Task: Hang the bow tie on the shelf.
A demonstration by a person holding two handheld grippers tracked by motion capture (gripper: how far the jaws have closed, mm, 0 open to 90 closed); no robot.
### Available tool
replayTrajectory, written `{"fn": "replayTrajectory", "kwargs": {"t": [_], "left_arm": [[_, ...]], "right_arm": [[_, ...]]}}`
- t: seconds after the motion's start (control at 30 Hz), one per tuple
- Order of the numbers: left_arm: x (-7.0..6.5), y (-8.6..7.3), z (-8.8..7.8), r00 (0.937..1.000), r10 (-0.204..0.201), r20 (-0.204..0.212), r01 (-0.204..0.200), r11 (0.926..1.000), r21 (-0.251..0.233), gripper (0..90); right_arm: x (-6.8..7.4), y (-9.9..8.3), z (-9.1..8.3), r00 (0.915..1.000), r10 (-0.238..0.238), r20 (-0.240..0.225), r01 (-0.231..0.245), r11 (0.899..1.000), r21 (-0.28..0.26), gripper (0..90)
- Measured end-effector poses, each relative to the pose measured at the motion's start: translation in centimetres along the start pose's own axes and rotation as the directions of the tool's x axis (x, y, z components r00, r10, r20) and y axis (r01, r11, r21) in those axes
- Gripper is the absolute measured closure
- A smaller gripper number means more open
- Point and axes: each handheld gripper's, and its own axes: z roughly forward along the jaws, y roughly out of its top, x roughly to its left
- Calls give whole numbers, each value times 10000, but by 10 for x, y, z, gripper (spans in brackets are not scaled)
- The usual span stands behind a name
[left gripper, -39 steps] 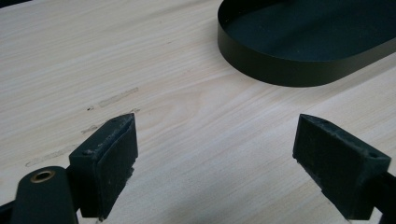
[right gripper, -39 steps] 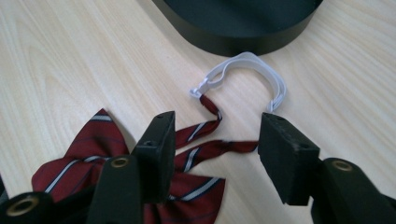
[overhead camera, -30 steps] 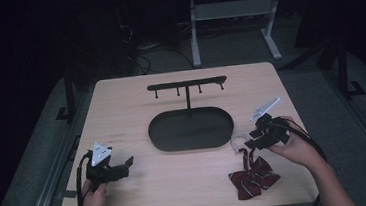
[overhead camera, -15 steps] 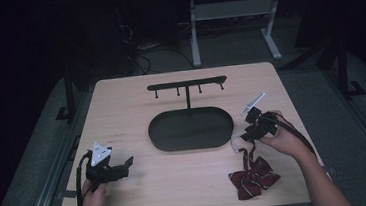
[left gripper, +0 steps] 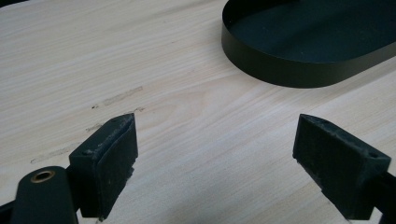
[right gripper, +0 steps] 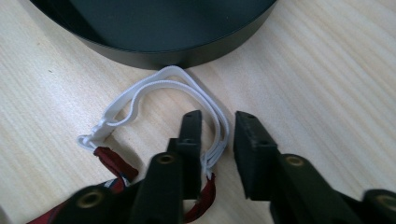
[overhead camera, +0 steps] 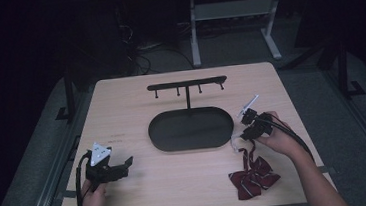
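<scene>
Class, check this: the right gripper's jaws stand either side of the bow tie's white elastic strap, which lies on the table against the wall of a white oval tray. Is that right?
One detail is wrong: the oval tray is black, not white, as the right gripper view shows. The rest holds: the right gripper has its jaws either side of the white elastic strap of the bow tie, and the strap's loop lies on the table against the tray's wall.

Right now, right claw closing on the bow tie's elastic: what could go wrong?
1. The right claw has been closing, but a gap remains; the thin white elastic strap between the jaws could slip out.
2. The strap touches the black tray wall; lifting may snag there.
3. The bow tie would probably dangle and swing.
</scene>
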Motion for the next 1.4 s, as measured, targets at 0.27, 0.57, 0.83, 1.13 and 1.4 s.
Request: {"fn": "replayTrajectory", "kwargs": {"t": [0.27,0.57,0.83,1.13,1.4], "left_arm": [[0,0,0,10000,-1,7,1,10000,-12,136],[0,0,0,10000,2,9,-2,10000,-1,135],[-2,0,0,10000,-28,18,28,10000,24,135],[-2,0,0,10000,42,24,-42,10000,38,136],[-2,1,0,10000,46,21,-46,10000,26,136]], "right_arm": [[2,0,2,9991,-342,265,337,9993,173,833],[5,-3,-3,9987,-491,126,487,9983,312,863],[12,-9,-22,9978,-492,-435,485,9987,-173,864],[26,-11,-43,9945,-959,-412,929,9931,-711,865],[44,-2,-66,9862,-1593,-449,1532,9814,-1156,866]]}}
